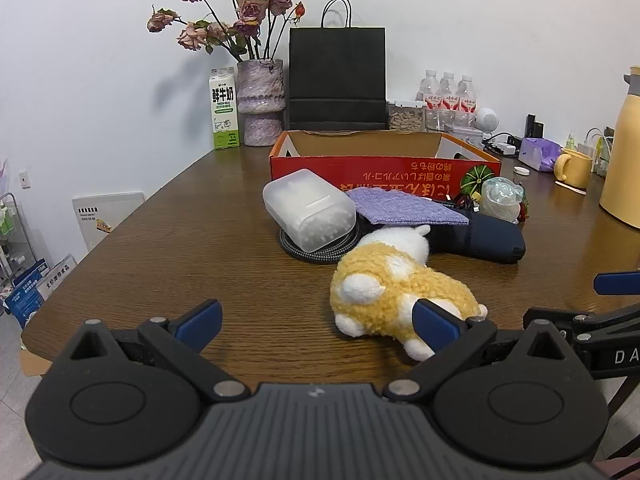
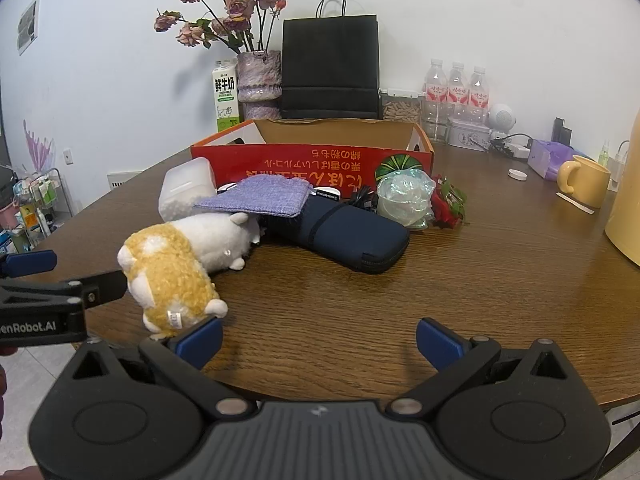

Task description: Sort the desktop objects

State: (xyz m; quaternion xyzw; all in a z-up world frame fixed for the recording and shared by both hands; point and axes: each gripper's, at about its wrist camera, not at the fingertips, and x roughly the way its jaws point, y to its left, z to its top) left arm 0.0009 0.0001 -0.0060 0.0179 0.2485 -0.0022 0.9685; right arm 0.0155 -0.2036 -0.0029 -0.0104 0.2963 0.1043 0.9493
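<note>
left gripper [image 1: 318, 322] and right gripper [image 2: 319, 338] hovered at the wooden table's [image 1: 180, 240] near edge, jaws wide apart, holding nothing, plush toy [image 1: 394, 284] lay just ahead, beyond it cloth [image 1: 404, 206], pouch [image 1: 484, 238], red box [image 1: 380, 166] farther back

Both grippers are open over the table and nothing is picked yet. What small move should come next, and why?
Probably ease the left gripper forward and a little right, so its open jaws straddle the plush toy. The toy lies nearest, free of the pile, with one blue pad already at its flank. The red box behind stands open. The right gripper holds nothing, over bare table.
</note>
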